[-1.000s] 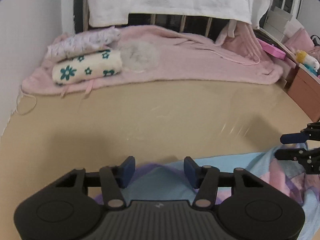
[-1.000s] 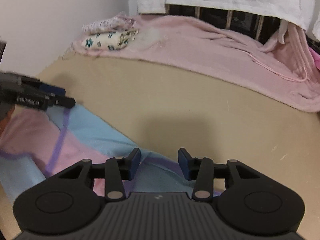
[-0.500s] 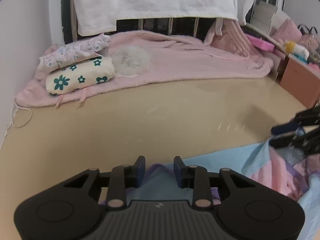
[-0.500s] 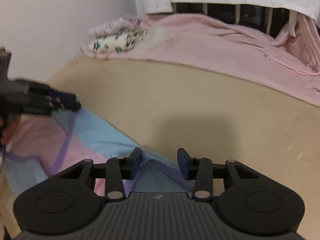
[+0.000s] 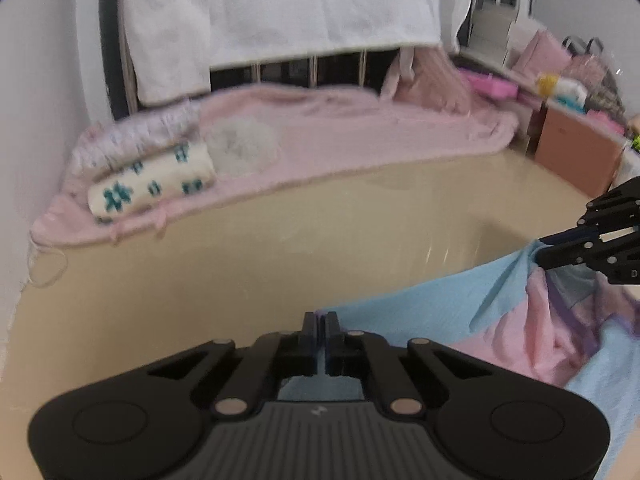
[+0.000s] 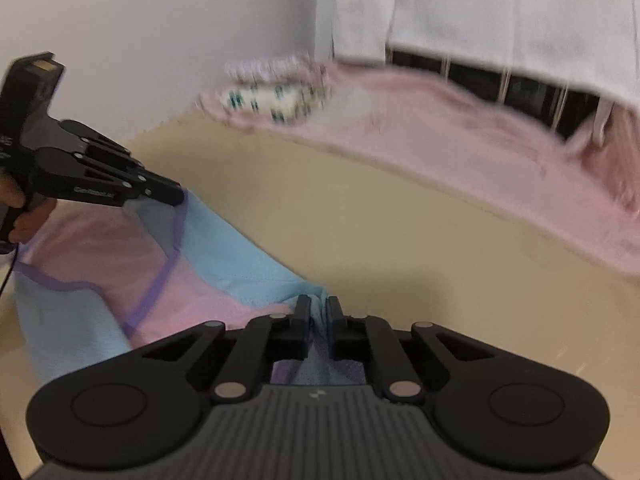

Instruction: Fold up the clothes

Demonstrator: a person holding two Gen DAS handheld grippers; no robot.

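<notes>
While the blue-and-pink garment [image 6: 168, 280] is stretched above the beige tabletop [image 5: 248, 264], one edge is pinched between the closed jaws of the left gripper [image 5: 321, 322], another by the right gripper [image 6: 318, 310]. Folded floral clothes [image 5: 152, 184] are stacked on a pink blanket [image 5: 360, 120] behind.

Folded clothes [image 6: 276, 96] motion-blurred; garment [image 5: 600, 360] cut off at right edge.

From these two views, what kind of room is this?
Probably a bedroom or other home room: a pink blanket with folded clothes on it, a white cloth hung over a railing, cluttered boxes alongside.
</notes>
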